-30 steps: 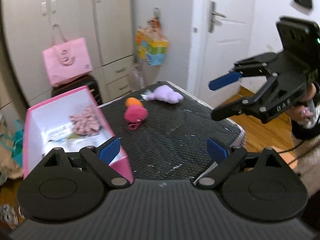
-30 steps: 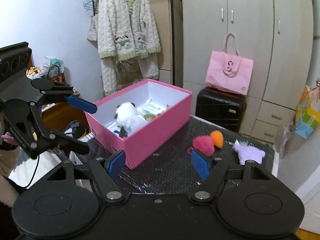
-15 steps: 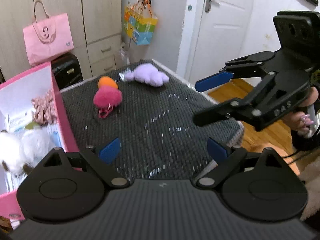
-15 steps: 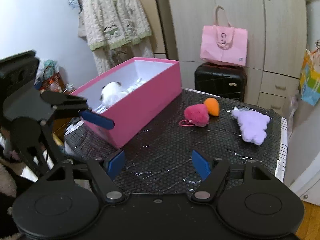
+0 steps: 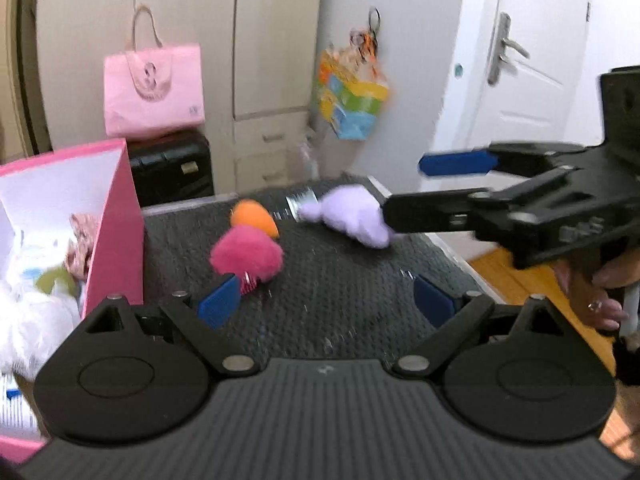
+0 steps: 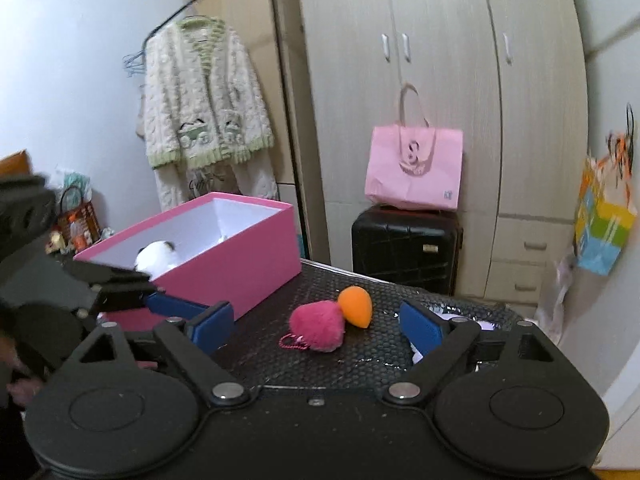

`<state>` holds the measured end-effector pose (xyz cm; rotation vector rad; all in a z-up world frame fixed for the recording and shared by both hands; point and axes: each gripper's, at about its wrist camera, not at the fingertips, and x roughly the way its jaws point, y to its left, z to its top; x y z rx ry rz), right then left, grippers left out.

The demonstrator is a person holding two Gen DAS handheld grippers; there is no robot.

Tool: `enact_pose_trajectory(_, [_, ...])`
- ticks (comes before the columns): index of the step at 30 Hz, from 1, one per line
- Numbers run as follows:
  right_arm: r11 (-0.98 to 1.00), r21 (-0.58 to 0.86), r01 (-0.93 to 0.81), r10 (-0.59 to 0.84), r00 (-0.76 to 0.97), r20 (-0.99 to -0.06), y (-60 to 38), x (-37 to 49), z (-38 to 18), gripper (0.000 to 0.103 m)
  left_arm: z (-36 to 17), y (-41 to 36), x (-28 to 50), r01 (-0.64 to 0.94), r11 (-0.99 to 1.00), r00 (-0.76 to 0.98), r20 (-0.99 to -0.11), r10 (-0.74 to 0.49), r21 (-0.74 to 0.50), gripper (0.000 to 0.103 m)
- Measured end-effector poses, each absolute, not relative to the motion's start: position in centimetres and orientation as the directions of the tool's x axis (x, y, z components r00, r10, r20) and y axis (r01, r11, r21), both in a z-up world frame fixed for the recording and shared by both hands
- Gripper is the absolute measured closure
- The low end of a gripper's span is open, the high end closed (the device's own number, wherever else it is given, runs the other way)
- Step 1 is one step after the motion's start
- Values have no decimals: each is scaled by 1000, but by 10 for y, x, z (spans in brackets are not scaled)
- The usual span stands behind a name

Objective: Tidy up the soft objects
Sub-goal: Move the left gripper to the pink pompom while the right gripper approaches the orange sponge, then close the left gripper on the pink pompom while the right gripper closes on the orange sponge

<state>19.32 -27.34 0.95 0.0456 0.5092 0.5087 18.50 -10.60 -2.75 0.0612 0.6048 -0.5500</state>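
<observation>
Pink pompom on dark mat, mid-table, loop end toward camera. Touching behind it: orange sponge. Farther right on mat, near far edge: purple plush, foil tag at its left end. At left mat edge: pink box, open-topped, containing white plush and smaller items, too blurred to identify.

Left gripper: jaws wide, nothing between pads, low over mat; left pad just in front of pompom loop, contact not determinable. Right gripper: jaws wide, just opened further, empty; pompom and sponge framed between pads in wrist view, beyond tips. In left view, lower finger overlapping purple plush; contact not determinable.

Behind table: black suitcase with pink bag on top, wardrobe, cardigan on rail.
</observation>
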Motion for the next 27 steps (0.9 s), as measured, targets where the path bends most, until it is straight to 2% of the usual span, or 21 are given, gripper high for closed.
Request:
enact_pose_trajectory(8, [817,301,-491,569,609,-552,-274,257,-13,11,-50,-123,221,386,920,746,-562,-359,-75,9])
enact_pose_trajectory(12, [813,226,-536,551,586,-594,-257,277,-13,11,-63,-124,237,319,940,768,-547,-333,-125,9])
enact_pose_trajectory(15, [802,218,-556,555,558,-618,-246,294,-15,11,-71,-128,245,263,960,802,-533,-271,-93,9])
enact_pose_trajectory(19, [783,265,-564,582,511,-632,-240,319,-24,16,-79,-133,257,180,984,839,-519,-160,-12,9])
enact_pose_trajectory(21, [786,282,-550,585,512,-629,-240,330,-29,17,-81,-133,263,177,984,839,-523,-149,4,9])
enact_pose_trajectory(27, [790,377,-483,607,535,-587,-246,355,-44,20,-87,-129,279,138,989,806,-574,-146,-58,13])
